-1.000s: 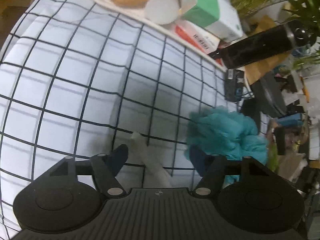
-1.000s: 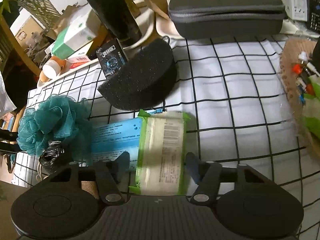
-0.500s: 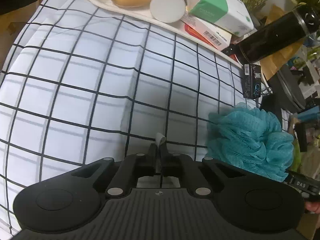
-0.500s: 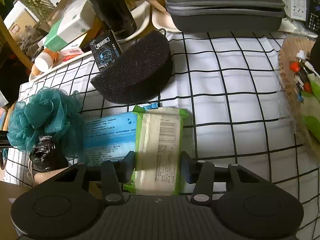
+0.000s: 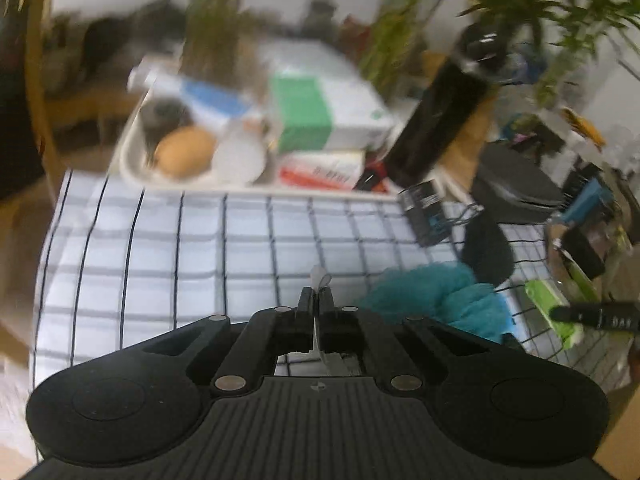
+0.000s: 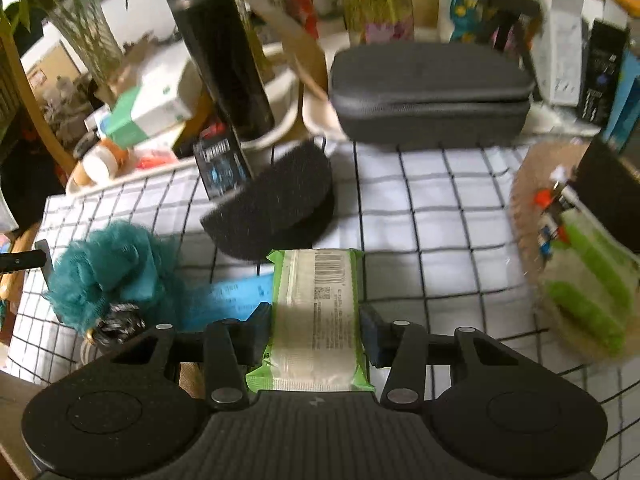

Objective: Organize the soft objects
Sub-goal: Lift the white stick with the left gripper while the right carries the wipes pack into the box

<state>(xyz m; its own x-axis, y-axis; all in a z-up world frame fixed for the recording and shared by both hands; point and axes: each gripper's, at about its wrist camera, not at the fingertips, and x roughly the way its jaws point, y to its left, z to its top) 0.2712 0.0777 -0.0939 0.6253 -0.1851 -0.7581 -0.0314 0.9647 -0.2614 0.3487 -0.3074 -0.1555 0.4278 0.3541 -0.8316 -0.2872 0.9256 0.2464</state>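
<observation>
My left gripper (image 5: 316,298) is shut on the white loop cord (image 5: 320,280) of the teal bath pouf (image 5: 436,294), which lies to its right on the checked cloth (image 5: 200,248). My right gripper (image 6: 316,326) is shut on a green-edged wet wipes pack (image 6: 316,304) and holds it over the cloth. The pouf (image 6: 108,276) also shows at the left of the right wrist view. A black half-round sponge (image 6: 276,204) sits behind the pack. A blue wipes pack (image 6: 224,300) lies beside the green one.
A white tray (image 5: 132,160) with boxes and a bottle stands at the back left. A tall black bottle (image 6: 224,52) and a grey zip case (image 6: 432,92) stand at the back. A woven mat with green packs (image 6: 584,280) is at the right. Plants lean over the back.
My left gripper closed on the pouf's cord and has lifted and tilted up, blurring the view. My right gripper closed on the green wipes pack and raised it a little.
</observation>
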